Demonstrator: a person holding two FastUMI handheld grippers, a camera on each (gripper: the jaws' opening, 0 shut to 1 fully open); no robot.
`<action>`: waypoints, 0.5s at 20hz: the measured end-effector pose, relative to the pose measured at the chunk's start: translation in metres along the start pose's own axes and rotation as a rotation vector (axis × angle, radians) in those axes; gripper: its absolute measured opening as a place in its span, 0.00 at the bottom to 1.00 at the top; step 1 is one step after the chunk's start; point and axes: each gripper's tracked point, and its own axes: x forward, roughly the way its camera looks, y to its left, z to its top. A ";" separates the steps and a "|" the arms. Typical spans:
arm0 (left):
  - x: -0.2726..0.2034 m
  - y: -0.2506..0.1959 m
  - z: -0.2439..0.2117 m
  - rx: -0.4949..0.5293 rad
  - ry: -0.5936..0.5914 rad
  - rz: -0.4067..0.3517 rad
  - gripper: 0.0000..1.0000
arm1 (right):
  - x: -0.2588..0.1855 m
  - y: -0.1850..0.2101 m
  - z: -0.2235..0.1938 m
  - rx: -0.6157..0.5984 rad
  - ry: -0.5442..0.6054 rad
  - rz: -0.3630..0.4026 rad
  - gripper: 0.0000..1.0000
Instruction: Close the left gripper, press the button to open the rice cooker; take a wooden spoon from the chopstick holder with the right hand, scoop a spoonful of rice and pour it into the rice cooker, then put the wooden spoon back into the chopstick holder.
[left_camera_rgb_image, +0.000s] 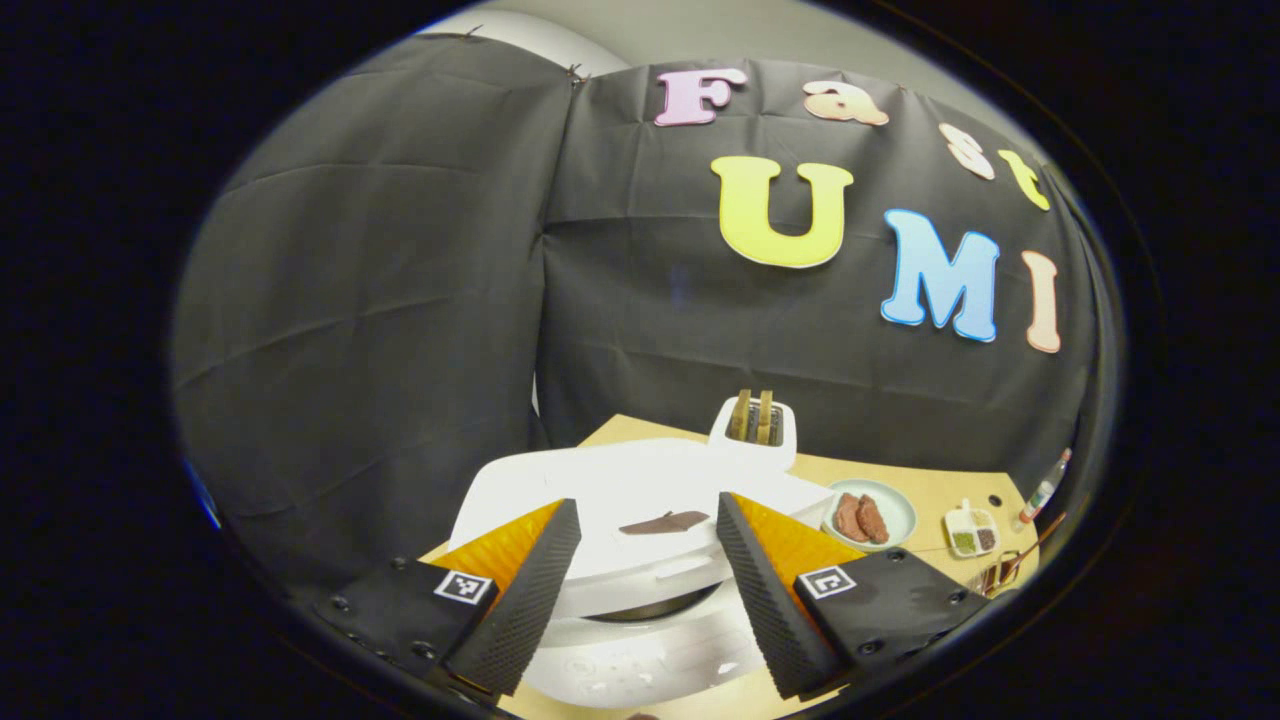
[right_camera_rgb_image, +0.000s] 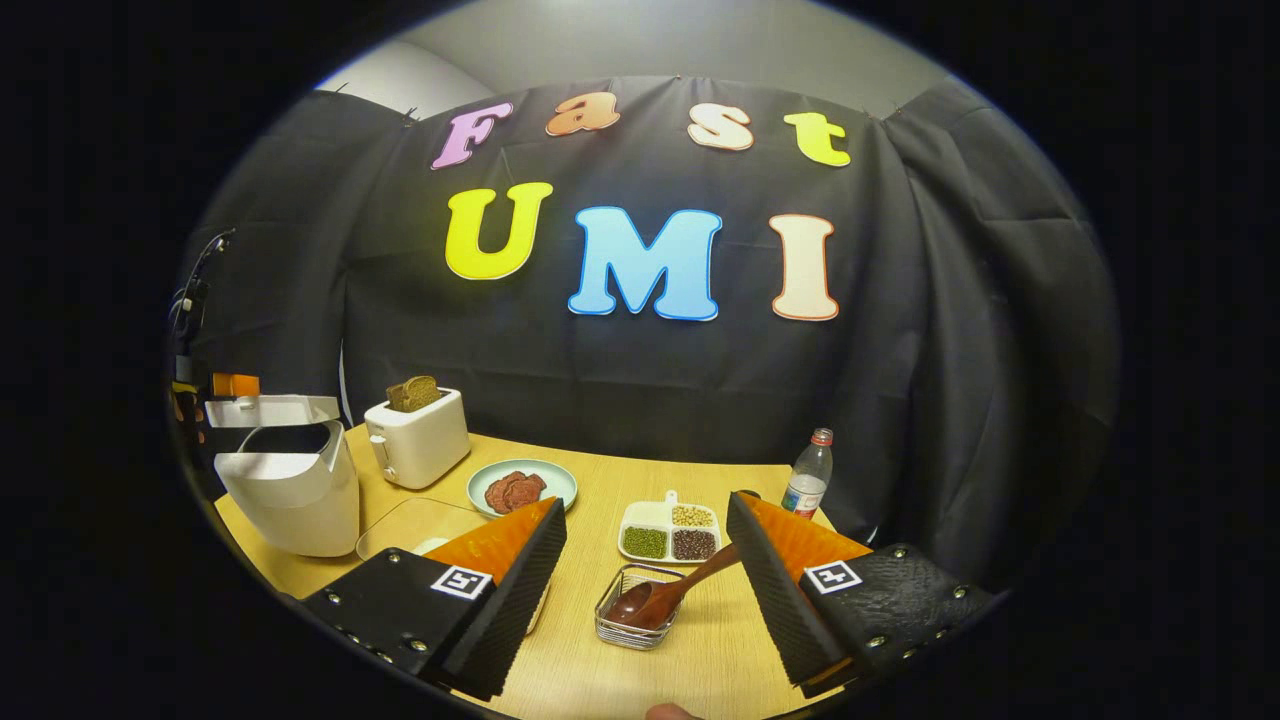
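Both claws gape empty: the left claw (left_camera_rgb_image: 648, 590) over the white rice cooker (left_camera_rgb_image: 640, 560), the right claw (right_camera_rgb_image: 648, 590) above the wooden spoon (right_camera_rgb_image: 665, 595) in its wire holder (right_camera_rgb_image: 625, 630).

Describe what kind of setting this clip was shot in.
Likely a staged kitchen tabletop inside a recording booth, not a real kitchen: a rice cooker, a toaster holding bread and a plate of food stand on a wooden table backed by black cloth.
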 end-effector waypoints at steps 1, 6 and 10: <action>0.001 -0.001 -0.005 0.005 0.010 0.000 0.96 | 0.000 0.001 -0.001 -0.002 0.002 0.002 0.98; 0.004 -0.004 -0.035 0.042 0.054 -0.008 0.94 | -0.001 0.009 -0.001 -0.019 0.008 0.011 0.98; 0.011 -0.004 -0.054 0.075 0.089 -0.025 0.96 | 0.000 0.014 -0.001 -0.022 0.011 0.014 0.98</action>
